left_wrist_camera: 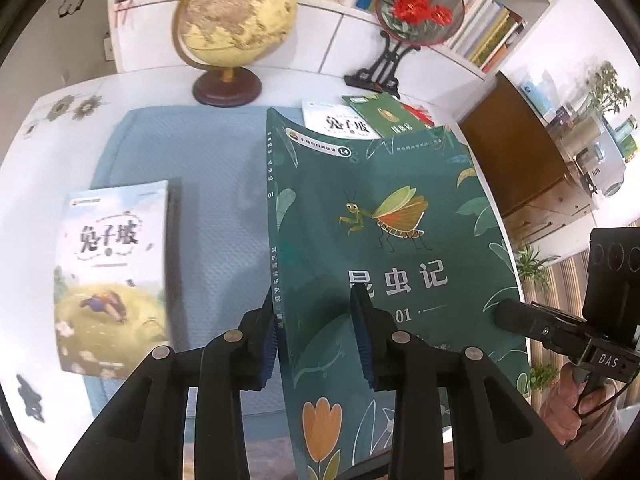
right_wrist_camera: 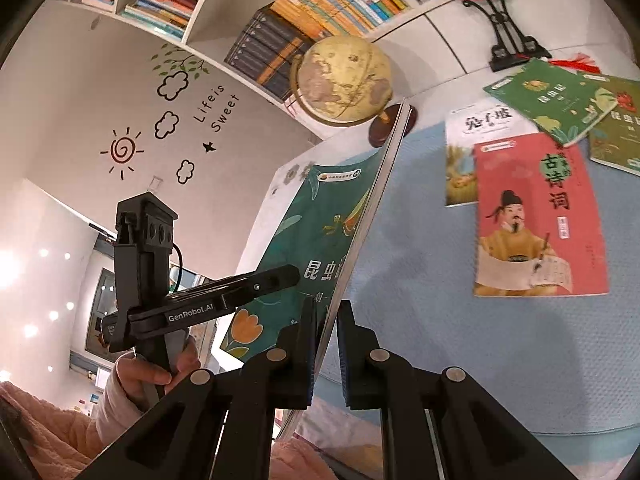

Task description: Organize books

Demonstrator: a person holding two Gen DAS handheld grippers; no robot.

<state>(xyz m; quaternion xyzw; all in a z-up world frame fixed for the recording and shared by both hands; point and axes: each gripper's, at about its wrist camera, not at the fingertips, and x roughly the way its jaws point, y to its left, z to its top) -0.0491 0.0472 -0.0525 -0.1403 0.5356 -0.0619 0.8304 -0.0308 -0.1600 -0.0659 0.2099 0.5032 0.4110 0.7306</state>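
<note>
- The teal insect book (left_wrist_camera: 384,264) is lifted clear of the blue mat (left_wrist_camera: 208,184). In the left wrist view its spine edge runs down the middle of the frame, and its top edge hides part of the books behind it.
- The left gripper (left_wrist_camera: 316,340) straddles the spine near the bottom of the frame. Its fingers (left_wrist_camera: 362,336) are slightly spread, one on the cover and one past the spine; whether the pads press I cannot tell.
- The right gripper (right_wrist_camera: 326,356) is pinched on the book's long free edge (right_wrist_camera: 360,232), which rises as a thin slanted line towards the globe (right_wrist_camera: 344,80).
- A rabbit-hill book (left_wrist_camera: 112,276) lies at left, overlapping the mat's left edge; open mat lies between it and the lifted spine.
- In the right wrist view, the pink poetry book (right_wrist_camera: 536,220) lies on the mat to the right, overlapping a white book (right_wrist_camera: 476,128), with green books (right_wrist_camera: 548,96) at upper right.
- Bare mat fills the lower right of that view.
</note>
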